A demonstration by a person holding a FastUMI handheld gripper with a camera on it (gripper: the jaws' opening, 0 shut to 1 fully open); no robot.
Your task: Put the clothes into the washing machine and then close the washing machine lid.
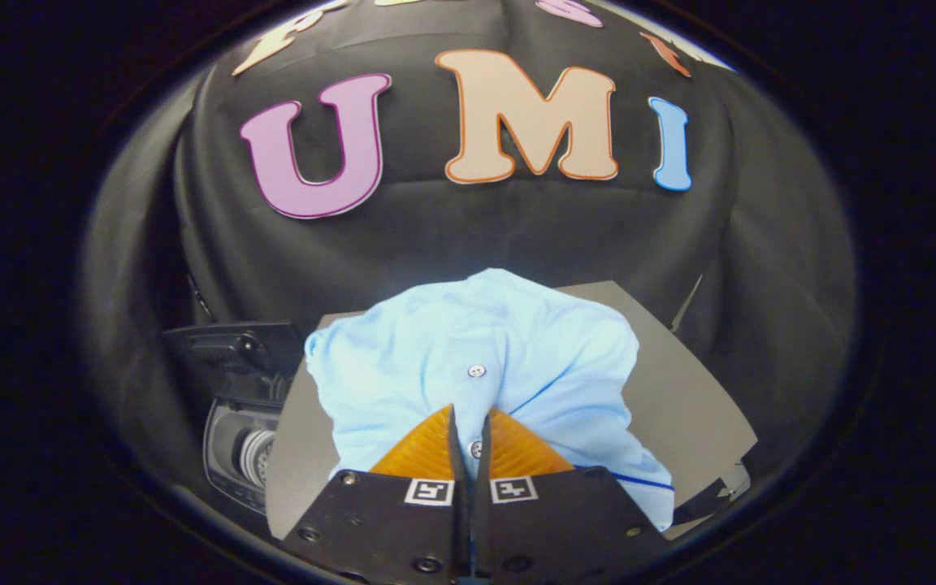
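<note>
A light blue buttoned shirt (484,357) hangs bunched over a grey table (679,398), draping just ahead of and around my fingers. My gripper (469,418) is shut on the shirt: the two orange ribbed fingers (423,455) stand almost together, with a thin fold of the fabric and a button pinched in the narrow gap. To the left of the table and lower down stands the washing machine (240,439). Its dark lid (232,349) is raised, and the drum opening shows below it.
The grey table's far corner reaches toward the black cloth wall behind. The table's right edge (728,471) drops off near a dark fold of cloth. The washing machine sits close against the table's left edge.
</note>
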